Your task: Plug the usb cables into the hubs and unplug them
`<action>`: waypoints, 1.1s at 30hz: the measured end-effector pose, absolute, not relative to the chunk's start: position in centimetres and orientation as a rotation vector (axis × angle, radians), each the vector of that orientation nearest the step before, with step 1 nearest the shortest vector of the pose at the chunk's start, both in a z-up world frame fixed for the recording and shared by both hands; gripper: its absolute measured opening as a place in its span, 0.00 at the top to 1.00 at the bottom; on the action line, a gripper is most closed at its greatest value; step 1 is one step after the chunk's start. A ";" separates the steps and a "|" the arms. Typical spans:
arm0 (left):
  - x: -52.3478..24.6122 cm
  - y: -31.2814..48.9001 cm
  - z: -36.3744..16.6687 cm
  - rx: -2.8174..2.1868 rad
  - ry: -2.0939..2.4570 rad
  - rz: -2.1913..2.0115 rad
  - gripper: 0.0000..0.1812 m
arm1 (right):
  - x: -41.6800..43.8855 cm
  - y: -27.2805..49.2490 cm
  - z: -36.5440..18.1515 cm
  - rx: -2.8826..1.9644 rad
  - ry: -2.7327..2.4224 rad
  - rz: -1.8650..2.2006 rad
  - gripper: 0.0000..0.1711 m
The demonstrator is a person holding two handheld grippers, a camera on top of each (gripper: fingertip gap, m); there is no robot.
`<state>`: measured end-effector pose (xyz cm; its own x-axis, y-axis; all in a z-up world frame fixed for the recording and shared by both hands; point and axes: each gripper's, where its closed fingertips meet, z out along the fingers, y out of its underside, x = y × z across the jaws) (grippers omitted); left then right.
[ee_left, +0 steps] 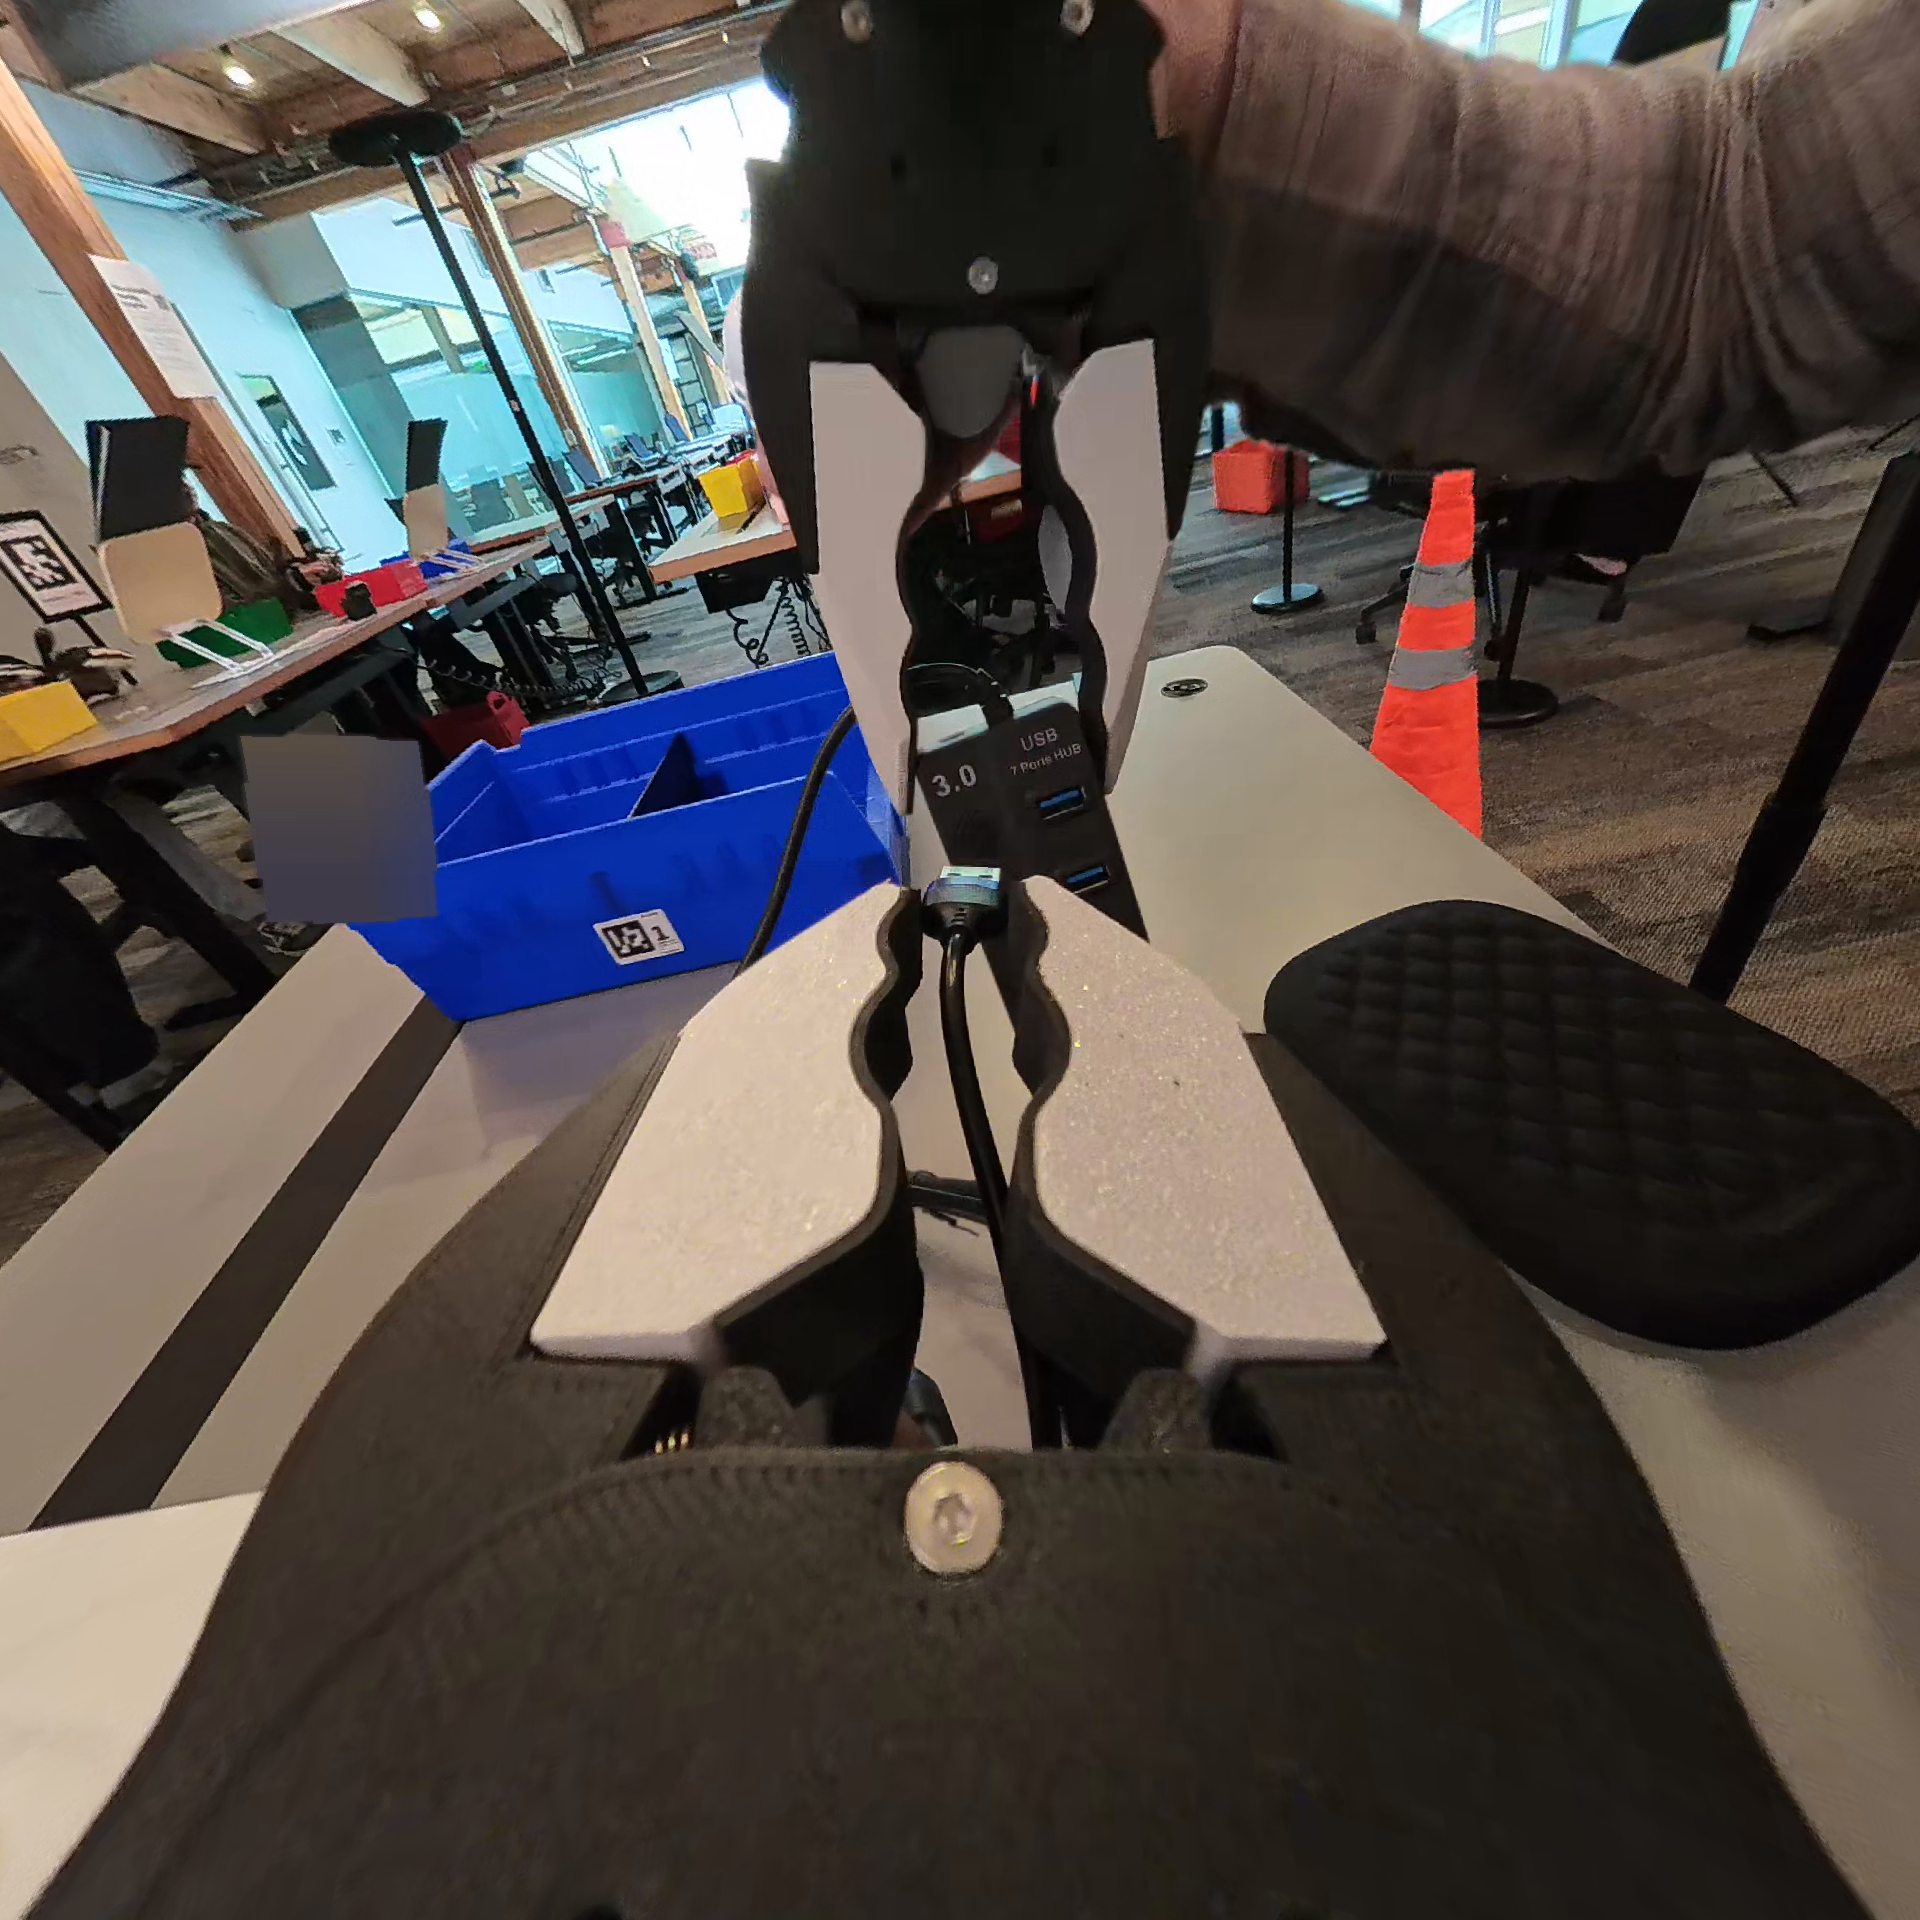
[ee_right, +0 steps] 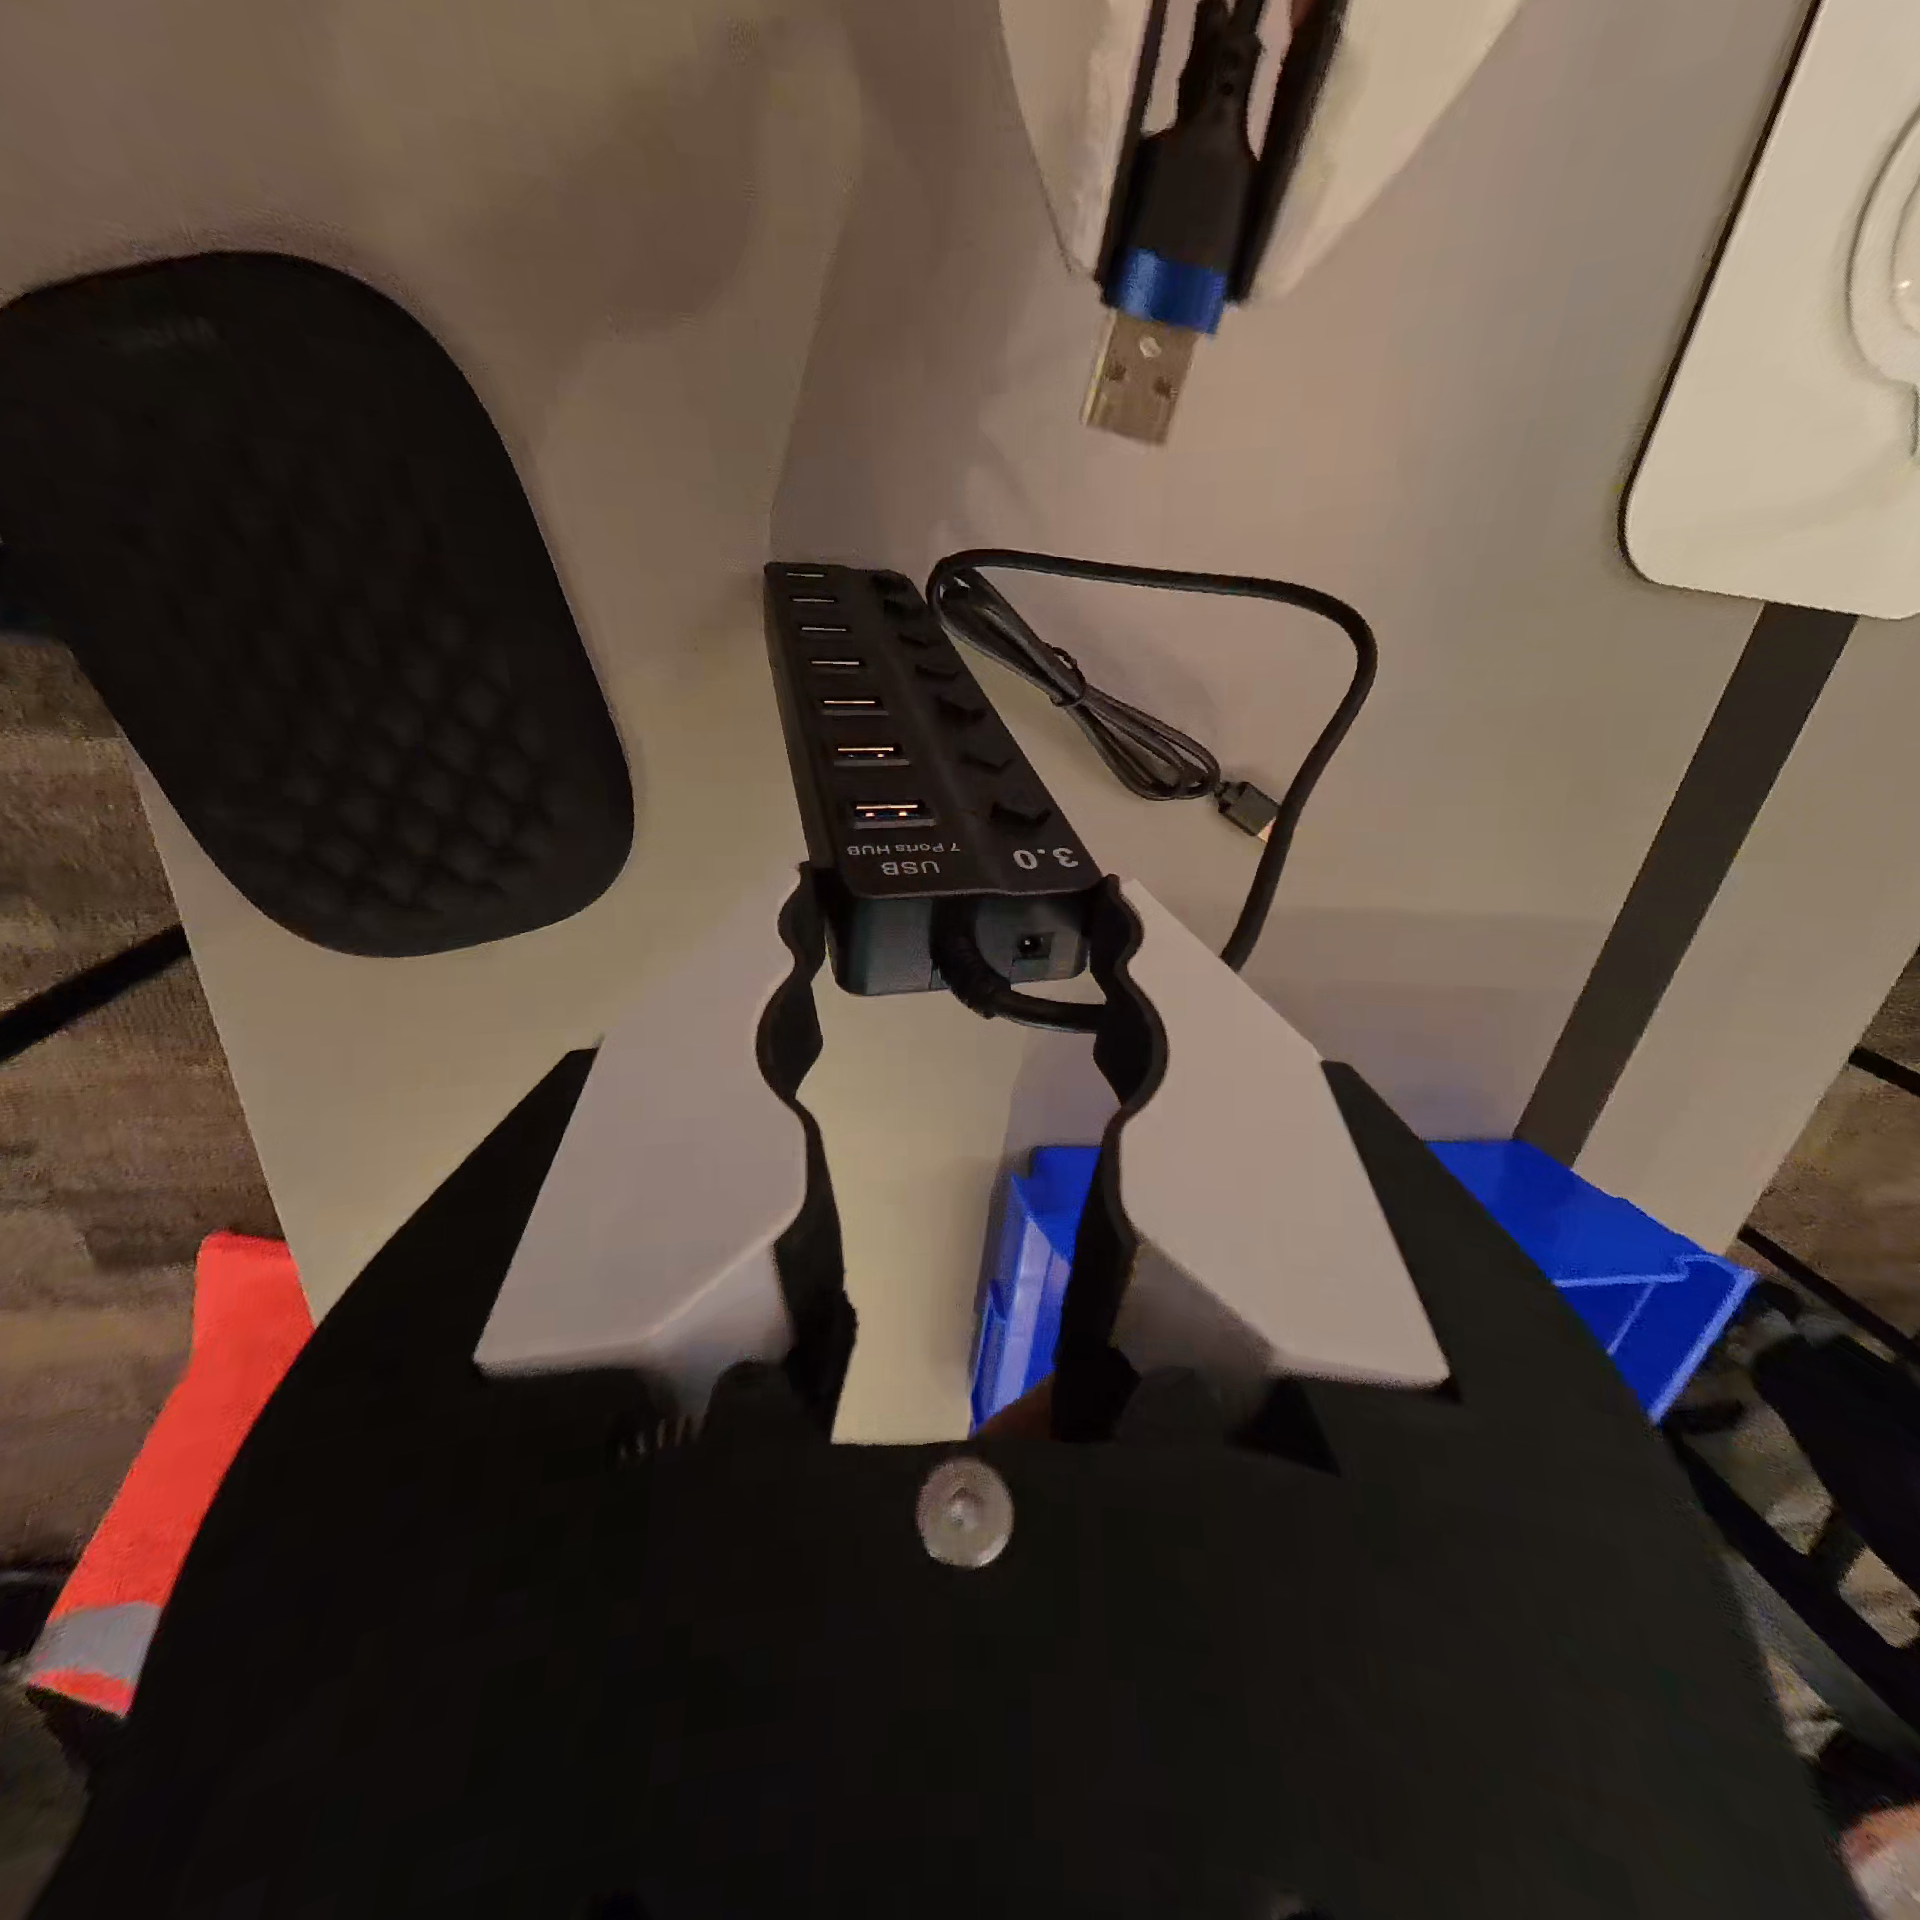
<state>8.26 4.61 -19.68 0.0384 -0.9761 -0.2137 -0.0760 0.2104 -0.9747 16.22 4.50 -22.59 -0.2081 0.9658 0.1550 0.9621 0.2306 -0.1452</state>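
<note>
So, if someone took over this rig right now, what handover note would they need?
Left gripper: shut on the black USB cable plug with the blue collar, held in the air above the hub.
Right gripper: shut on the end of the long black multi-port USB hub, steadying it on the white table.
Done: plug and hub both gripped.
Left: all visible ports look empty; insert the plug, then pull it out.

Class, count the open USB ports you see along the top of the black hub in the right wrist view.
7, in one row down the USB hub, from the nearest port beside the right gripper to the farthest. All look empty; none seems hidden.
</note>
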 end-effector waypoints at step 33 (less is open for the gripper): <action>8.1 3.8 -21.4 -1.138 1.418 -0.991 0.91 | 12.4 3.4 -22.2 -1.849 -2.391 -0.291 0.70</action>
